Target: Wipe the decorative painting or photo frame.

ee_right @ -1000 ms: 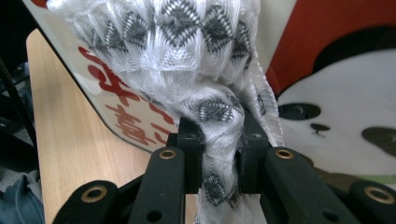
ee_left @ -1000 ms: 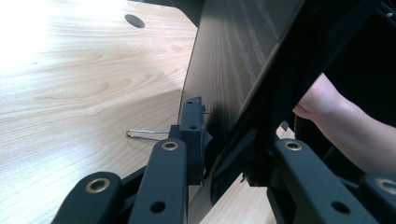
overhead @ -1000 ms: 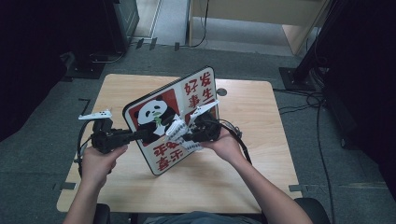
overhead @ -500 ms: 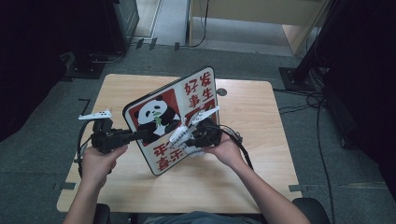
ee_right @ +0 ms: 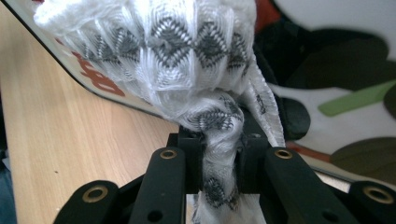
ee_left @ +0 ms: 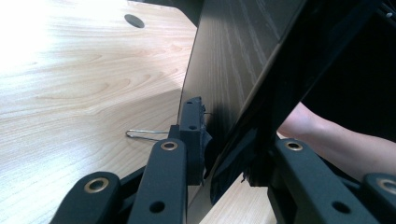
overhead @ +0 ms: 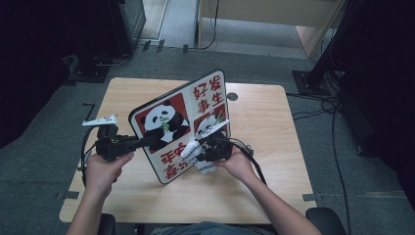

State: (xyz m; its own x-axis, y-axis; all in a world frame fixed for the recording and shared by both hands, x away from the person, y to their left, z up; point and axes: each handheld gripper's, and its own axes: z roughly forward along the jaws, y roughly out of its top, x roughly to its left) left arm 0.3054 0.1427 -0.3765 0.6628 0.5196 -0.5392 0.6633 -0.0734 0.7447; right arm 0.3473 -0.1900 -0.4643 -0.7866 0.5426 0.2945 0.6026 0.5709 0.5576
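Left hand-held gripper (overhead: 147, 142) is clamping the edge of the panda board (overhead: 183, 125), its jaws closed on the panel's dark rim as the left gripper view shows, and is propping the board tilted on its lower edge on the desk (overhead: 264, 122). Right hand-held gripper (ee_right: 219, 163) is pinching a bunched white-and-grey patterned cloth (ee_right: 187, 60) between its closed jaws, and the wad ahead of those jaws is pressing against the board's printed face. Judged as a wiping step: the left grip should be keeping the board steady while the cloth is passing across the face with light, even pressure, so that the panel is neither slipping from the jaws nor sliding on the desk. A thin wire clip (ee_left: 145, 135) is lying on the desk just beyond the left jaws.
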